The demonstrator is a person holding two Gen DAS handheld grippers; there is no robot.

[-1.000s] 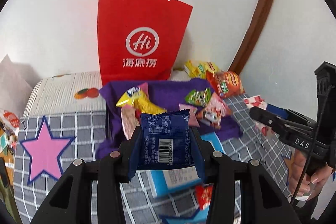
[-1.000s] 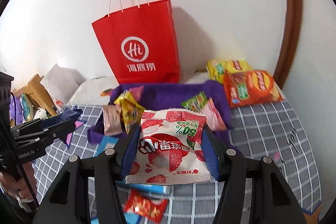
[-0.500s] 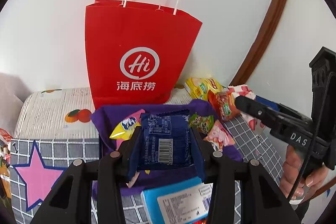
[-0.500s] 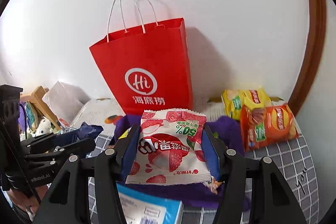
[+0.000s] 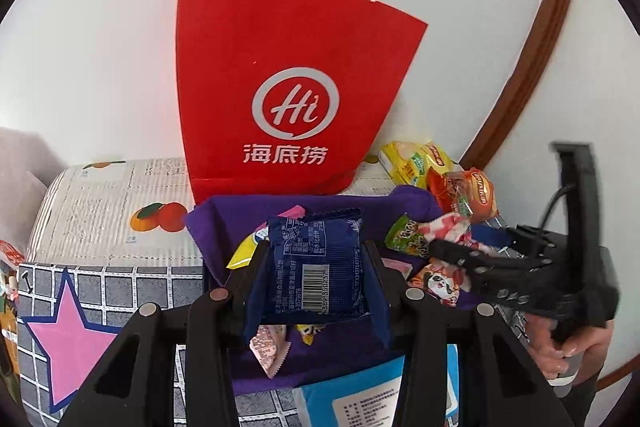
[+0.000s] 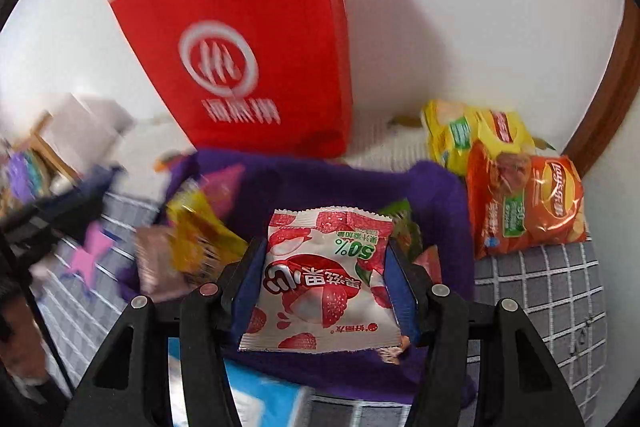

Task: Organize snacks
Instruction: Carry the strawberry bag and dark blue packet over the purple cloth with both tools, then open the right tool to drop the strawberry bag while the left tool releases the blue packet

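Observation:
My left gripper (image 5: 316,267) is shut on a dark blue snack packet (image 5: 316,263) with a barcode, held above the purple fabric bin (image 5: 224,223). My right gripper (image 6: 326,275) is shut on a white and red lychee candy packet (image 6: 324,279), held over the same purple bin (image 6: 436,187). Several small snack packets lie in the bin, among them a yellow one (image 6: 200,231) and a green one (image 5: 404,235). The right gripper also shows at the right of the left wrist view (image 5: 452,247), its red and white packet poking out.
A tall red paper bag (image 5: 288,87) stands against the wall behind the bin. Yellow and orange chip bags (image 6: 520,195) lie to the right of the bin. A light blue box (image 5: 360,395) lies in front of it on the grey checked cover.
Both grippers have moved forward with their packets and now hang over the purple bin. The right wrist view has tilted and blurred. The red bag looms larger.

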